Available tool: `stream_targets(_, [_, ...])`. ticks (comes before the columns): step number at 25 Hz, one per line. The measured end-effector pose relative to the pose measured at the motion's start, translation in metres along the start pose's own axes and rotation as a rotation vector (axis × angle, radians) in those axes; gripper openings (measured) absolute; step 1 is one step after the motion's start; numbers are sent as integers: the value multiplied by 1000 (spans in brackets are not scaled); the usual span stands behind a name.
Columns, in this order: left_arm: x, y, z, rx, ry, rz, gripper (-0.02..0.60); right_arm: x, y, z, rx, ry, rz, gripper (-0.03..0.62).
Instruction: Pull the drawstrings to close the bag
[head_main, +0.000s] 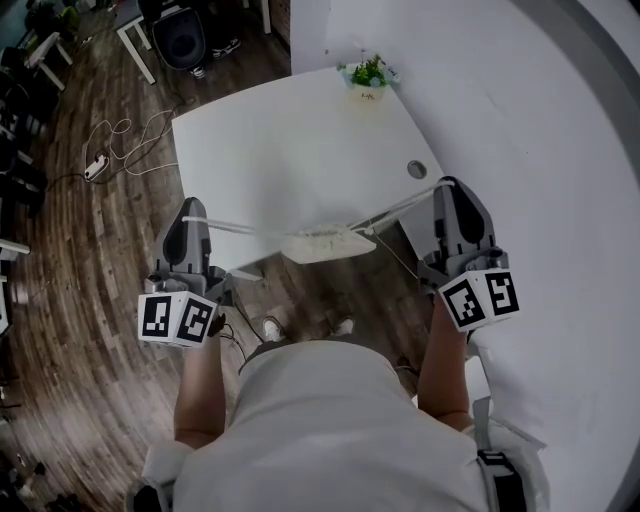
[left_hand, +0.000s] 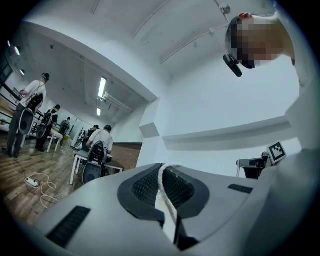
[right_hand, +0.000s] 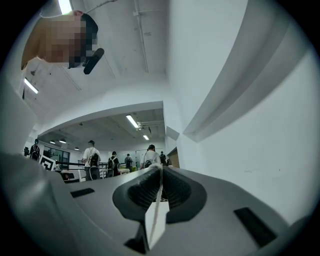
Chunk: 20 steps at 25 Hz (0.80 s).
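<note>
The bag is hanging in the air just in front of the near edge of the white table, between the two grippers. Its mouth is already looking gathered into a flat, narrow bundle.

The left gripper is pinching the left drawstring, with its jaws pressed together on it. In the left gripper view the white cord is running up between the ribbed pads. The right gripper is doing the same with the right drawstring, its jaws closed tight on the thin cord. Both cords are stretching almost straight outwards from the bag, so they are probably under tension.

The bag is looking like soft, light cloth with no stiffness of its own, so it is likely sagging wherever the cords are not carrying it. The cords are thin and may be sliding a little through the pads if the pull is sudden. The good place to hold is on each cord, away from the mouth. Both sides should be pulled equally, so the bag is not drifting to one side.

Counting: one bag, two drawstrings (one going to each side) and two grippers. A thinner strand is running below the right cord, and it is not clear whether it is a loose end. One small potted plant is standing at the far edge of the table.
</note>
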<state>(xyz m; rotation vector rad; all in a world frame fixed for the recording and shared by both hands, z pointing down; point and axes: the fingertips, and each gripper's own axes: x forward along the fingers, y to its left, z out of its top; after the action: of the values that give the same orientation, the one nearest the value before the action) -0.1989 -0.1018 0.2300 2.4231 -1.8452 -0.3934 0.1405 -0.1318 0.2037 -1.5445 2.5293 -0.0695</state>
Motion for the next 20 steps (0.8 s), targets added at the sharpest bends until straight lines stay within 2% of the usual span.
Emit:
stream_targets(11, [23, 1, -3, -15, 6, -80, 17, -6, -1, 0, -20, -1, -62, 40])
stream_targets(20, [37, -4, -6, -24, 7, -112, 17, -11, -8, 1, -41, 6, -97, 40])
